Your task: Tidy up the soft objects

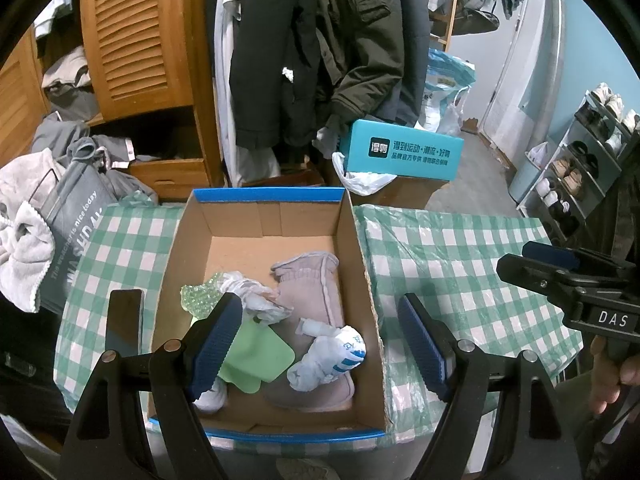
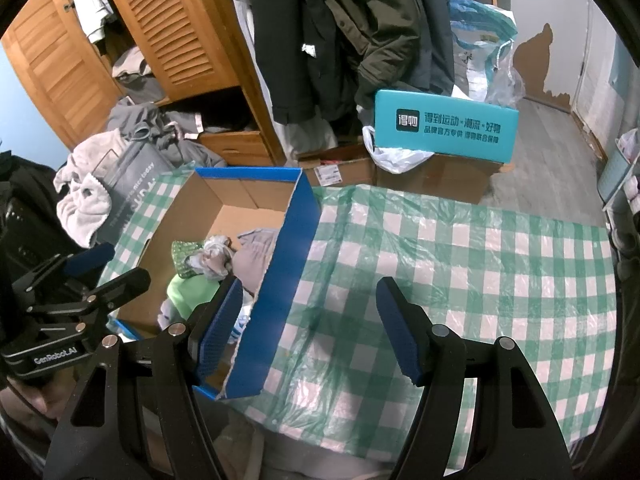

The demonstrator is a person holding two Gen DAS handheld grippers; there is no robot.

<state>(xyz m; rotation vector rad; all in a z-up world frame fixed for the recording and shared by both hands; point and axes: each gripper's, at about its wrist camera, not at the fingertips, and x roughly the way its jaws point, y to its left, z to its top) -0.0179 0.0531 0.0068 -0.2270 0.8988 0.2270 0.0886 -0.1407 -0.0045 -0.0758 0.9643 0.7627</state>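
Left tool (image 1: 320, 344) hangs over the open cardboard box (image 1: 362, 240), fingers wide, nothing between them. Right tool (image 2: 308, 328) sits to the box's right, above the checked cloth (image 2: 460, 264) on the surface, also spread wide w/ nothing held; its left finger (image 2: 218, 326) overlaps the blue box wall (image 2: 280, 280).

Box contents, all soft items:
- pink glove (image 1: 308, 280), approx. centre
- white sock w/ blue stripes (image 1: 332, 356), lying on the glove
- green cloth (image 1: 260, 356), beside the sock
- crumpled plastic bag (image 1: 256, 296)
- green bubble wrap (image 1: 198, 296), at left wall

Teal box (image 1: 402, 150) stands behind the surface.
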